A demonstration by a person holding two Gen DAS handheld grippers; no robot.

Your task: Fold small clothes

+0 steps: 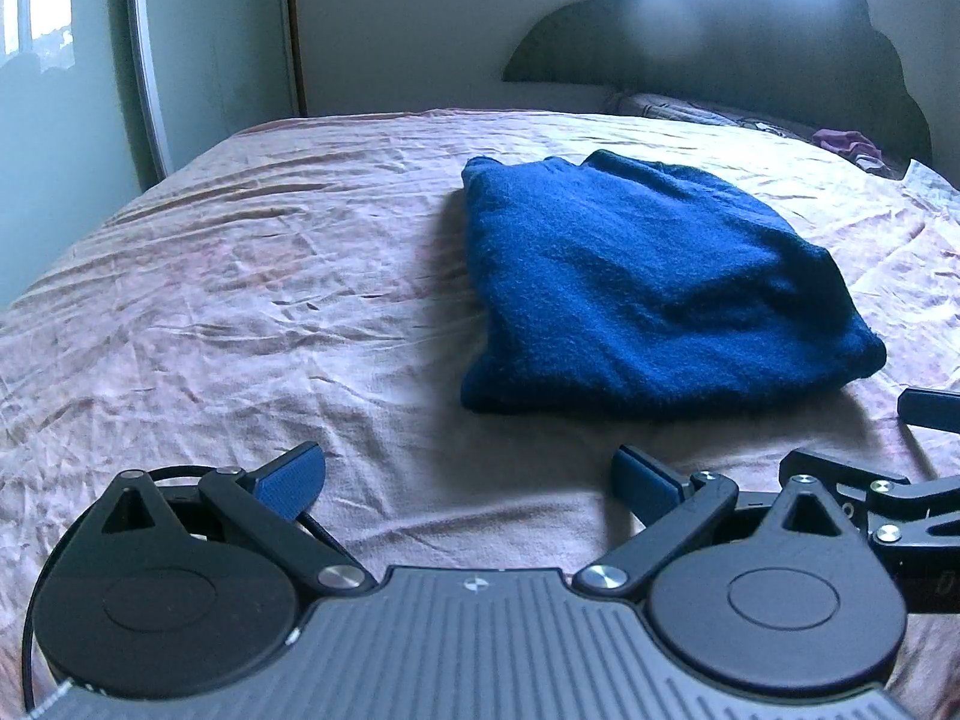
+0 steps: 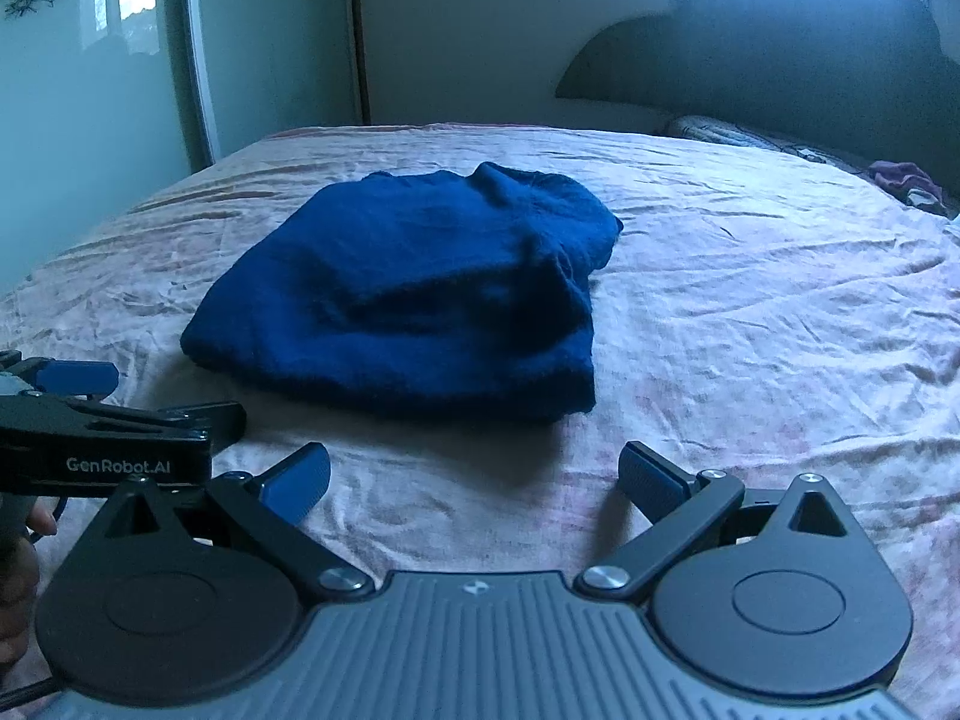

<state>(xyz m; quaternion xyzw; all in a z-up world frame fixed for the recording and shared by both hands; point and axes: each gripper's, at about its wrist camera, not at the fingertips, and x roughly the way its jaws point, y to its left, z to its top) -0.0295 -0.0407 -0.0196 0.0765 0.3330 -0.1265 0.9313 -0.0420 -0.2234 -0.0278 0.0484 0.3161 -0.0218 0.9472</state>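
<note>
Pink and crinkly, the bed sheet (image 1: 240,300) is the biggest thing we see, and it gives us a wide, soft place to fold on. At about 1 o'clock, far back, the dark headboard (image 1: 720,42) stands against the wall, with a bright window above it.

Next comes the blue sweater (image 1: 630,288). It lies in the middle of the bed, already folded into a thick, puffy bundle. We think it sits there because the folding looks nearly done, or all done. In the left camera it is at 1 o'clock from us; in the right camera (image 2: 408,294) it is at 11 o'clock. So it lies between our two tools, ahead of both. Its long side seems to run from near us to far away, and the narrower, bumpy end points toward the headboard.

A small purple cloth (image 2: 900,180) waits far off at 2 o'clock, near the pillows.

Our left gripper (image 1: 468,480) and right gripper (image 2: 474,480) both hang low over the sheet, just short of the sweater. Their fingers are spread wide and hold nothing.
</note>
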